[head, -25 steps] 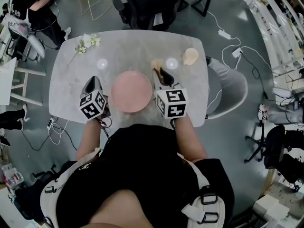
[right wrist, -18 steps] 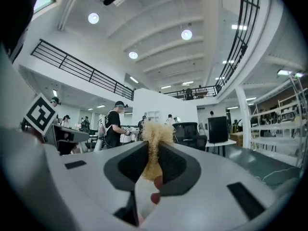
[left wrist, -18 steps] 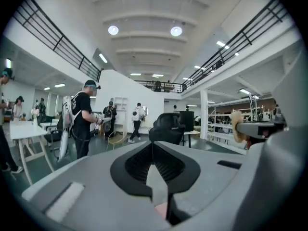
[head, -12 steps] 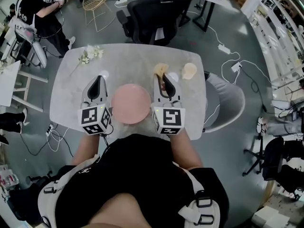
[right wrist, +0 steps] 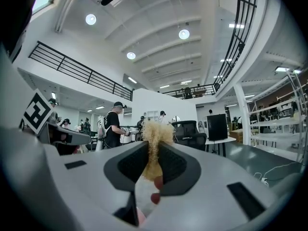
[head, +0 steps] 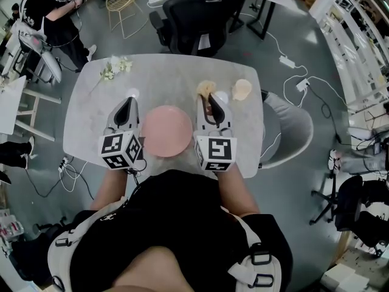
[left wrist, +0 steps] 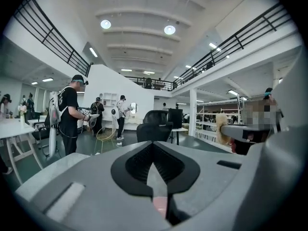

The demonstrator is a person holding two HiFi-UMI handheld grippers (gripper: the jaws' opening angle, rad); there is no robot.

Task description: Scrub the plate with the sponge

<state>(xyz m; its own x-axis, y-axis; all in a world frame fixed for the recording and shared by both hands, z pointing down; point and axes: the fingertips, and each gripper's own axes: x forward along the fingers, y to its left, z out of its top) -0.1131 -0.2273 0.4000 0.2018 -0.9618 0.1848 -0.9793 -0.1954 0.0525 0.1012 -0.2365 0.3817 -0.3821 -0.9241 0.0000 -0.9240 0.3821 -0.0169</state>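
Note:
A round pink plate (head: 167,132) lies on the grey table (head: 164,75) in front of the person. My left gripper (head: 127,101) hovers just left of the plate, jaws shut with nothing between them (left wrist: 153,146). Along the plate's right edge is my right gripper (head: 210,98), shut on a tan fluffy sponge (head: 205,88). The sponge sticks out past its fingertips, beyond the plate's far right rim. In the right gripper view the sponge (right wrist: 154,137) fills the gap between the jaws. Neither gripper touches the plate.
A second tan lump (head: 242,90) lies at the table's far right. White flowers (head: 114,66) lie at its far left. A black office chair (head: 197,26) stands behind the table and a grey chair (head: 292,129) to its right. People stand in the background.
Compared with one second ago, both grippers sit a little farther forward beside the plate and the head view has shifted. Over the last half second nothing has visibly moved.

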